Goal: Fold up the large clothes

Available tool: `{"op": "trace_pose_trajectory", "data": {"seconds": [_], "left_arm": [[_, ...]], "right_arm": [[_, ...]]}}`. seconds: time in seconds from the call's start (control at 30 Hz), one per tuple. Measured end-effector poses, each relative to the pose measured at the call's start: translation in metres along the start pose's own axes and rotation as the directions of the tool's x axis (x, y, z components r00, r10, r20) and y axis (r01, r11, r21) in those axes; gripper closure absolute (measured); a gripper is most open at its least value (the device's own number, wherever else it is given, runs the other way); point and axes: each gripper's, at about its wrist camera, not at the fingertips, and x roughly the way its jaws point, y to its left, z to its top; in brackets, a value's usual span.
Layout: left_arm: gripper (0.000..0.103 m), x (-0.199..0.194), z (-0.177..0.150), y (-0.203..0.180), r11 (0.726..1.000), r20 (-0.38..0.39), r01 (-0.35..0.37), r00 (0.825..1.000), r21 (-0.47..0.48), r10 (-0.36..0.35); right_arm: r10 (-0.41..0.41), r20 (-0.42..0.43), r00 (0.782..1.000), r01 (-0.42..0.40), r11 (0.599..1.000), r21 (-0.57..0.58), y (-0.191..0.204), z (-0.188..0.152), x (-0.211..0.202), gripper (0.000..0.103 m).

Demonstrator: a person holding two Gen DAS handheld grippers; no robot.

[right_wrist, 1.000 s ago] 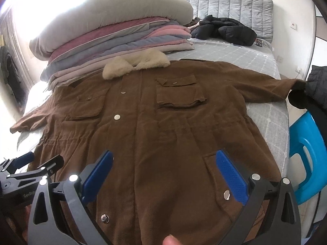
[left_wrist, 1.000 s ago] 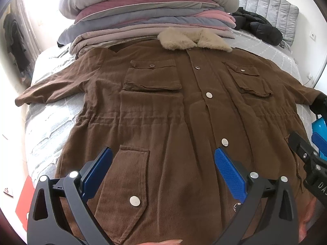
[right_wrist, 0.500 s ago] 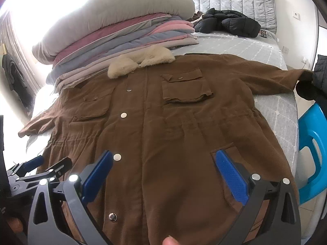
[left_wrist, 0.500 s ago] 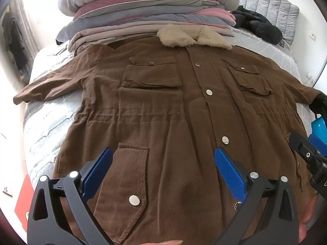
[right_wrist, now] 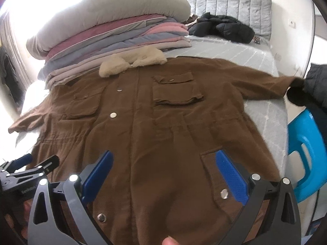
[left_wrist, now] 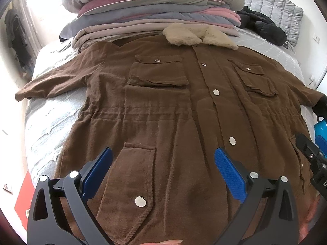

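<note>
Bedding stack (left_wrist: 151,10) touches brown coat's (left_wrist: 167,110) collar.

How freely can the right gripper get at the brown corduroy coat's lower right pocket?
Probably freely: the right gripper hovers open just above the brown corduroy coat, its lower pocket lies flat and uncovered beside one blue pad, and the left gripper sits well aside.
</note>
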Motion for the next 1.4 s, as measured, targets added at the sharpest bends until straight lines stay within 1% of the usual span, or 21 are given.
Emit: {"op": "trace_pose_trajectory", "data": {"seconds": [0.1, 0.37, 0.5, 0.67, 0.73, 0.8, 0.9, 1.03, 1.1, 1.13, 1.17, 1.2, 1.23, 1.3, 1.33, 1.37, 1.4], "left_arm": [[0.006, 0.002, 0.001, 0.001, 1.000, -0.002, -0.002, 1.000, -0.001, 0.002], [0.006, 0.001, 0.002, -0.001, 1.000, 0.010, -0.001, 1.000, -0.001, 0.001], [0.006, 0.001, 0.002, -0.004, 1.000, 0.014, -0.007, 1.000, 0.012, 0.007], [0.006, 0.007, 0.003, -0.005, 1.000, -0.005, -0.008, 1.000, 0.011, 0.008], [0.006, 0.011, 0.003, -0.006, 1.000, -0.016, -0.015, 1.000, 0.015, 0.015], [0.006, 0.014, 0.004, -0.007, 1.000, -0.021, -0.017, 1.000, 0.017, 0.017], [0.006, 0.017, 0.007, -0.007, 1.000, -0.026, -0.012, 1.000, 0.012, 0.012], [0.006, 0.020, 0.010, -0.007, 1.000, -0.035, -0.006, 0.999, 0.007, 0.006], [0.006, 0.022, 0.010, -0.007, 1.000, -0.040, -0.006, 0.999, 0.006, 0.007], [0.006, 0.022, 0.010, -0.007, 1.000, -0.042, -0.005, 0.999, 0.006, 0.005], [0.006, 0.022, 0.010, -0.006, 1.000, -0.044, -0.001, 0.999, 0.005, 0.001], [0.006, 0.022, 0.010, -0.005, 1.000, -0.046, 0.001, 0.999, 0.005, -0.001], [0.006, 0.023, 0.011, -0.004, 1.000, -0.048, 0.002, 0.999, 0.004, -0.002], [0.006, 0.025, 0.011, -0.001, 1.000, -0.056, 0.005, 0.998, 0.001, -0.005], [0.006, 0.025, 0.011, 0.000, 1.000, -0.059, 0.008, 0.998, -0.002, -0.008], [0.006, 0.027, 0.012, 0.001, 1.000, -0.064, 0.012, 0.998, -0.006, -0.013], [0.006, 0.028, 0.012, 0.003, 1.000, -0.068, 0.015, 0.998, -0.010, -0.016]], "right_arm": [[-0.045, 0.025, 0.999, 0.046, 0.999, -0.029, 0.003, 0.000, -0.004, 0.006], [-0.044, 0.030, 0.999, 0.045, 0.998, -0.032, 0.001, 0.001, -0.005, 0.006], [-0.064, 0.046, 0.997, 0.065, 0.997, -0.031, -0.002, 0.003, -0.008, 0.006], [-0.077, 0.043, 0.996, 0.078, 0.997, -0.026, -0.006, 0.004, -0.010, 0.006], [-0.039, 0.026, 0.999, 0.039, 0.999, -0.004, -0.013, 0.007, -0.010, 0.006], [-0.024, 0.017, 1.000, 0.024, 0.999, 0.032, -0.023, 0.010, -0.009, 0.006], [-0.048, 0.014, 0.999, 0.047, 0.996, 0.071, -0.040, 0.015, -0.007, 0.006], [-0.058, 0.014, 0.998, 0.057, 0.996, 0.062, -0.057, 0.026, -0.005, 0.006], [-0.020, 0.024, 0.999, 0.018, 0.996, 0.086, -0.083, 0.040, -0.003, 0.006], [0.006, 0.024, 1.000, -0.009, 0.992, 0.122, -0.104, 0.047, 0.001, 0.006], [0.017, 0.023, 1.000, -0.021, 0.987, 0.156, -0.122, 0.053, 0.004, 0.006], [0.006, 0.017, 1.000, -0.010, 0.978, 0.209, -0.150, 0.061, 0.011, 0.006], [-0.006, 0.003, 1.000, 0.005, 0.963, 0.269, -0.181, 0.069, 0.021, 0.006], [-0.037, -0.030, 0.999, 0.045, 0.934, 0.353, -0.228, 0.080, 0.036, 0.006], [-0.050, -0.050, 0.997, 0.066, 0.911, 0.406, -0.258, 0.087, 0.046, 0.006], [-0.054, -0.063, 0.997, 0.076, 0.894, 0.441, -0.276, 0.091, 0.054, 0.006], [-0.046, -0.080, 0.996, 0.081, 0.857, 0.508, -0.301, 0.095, 0.066, 0.006]]}}
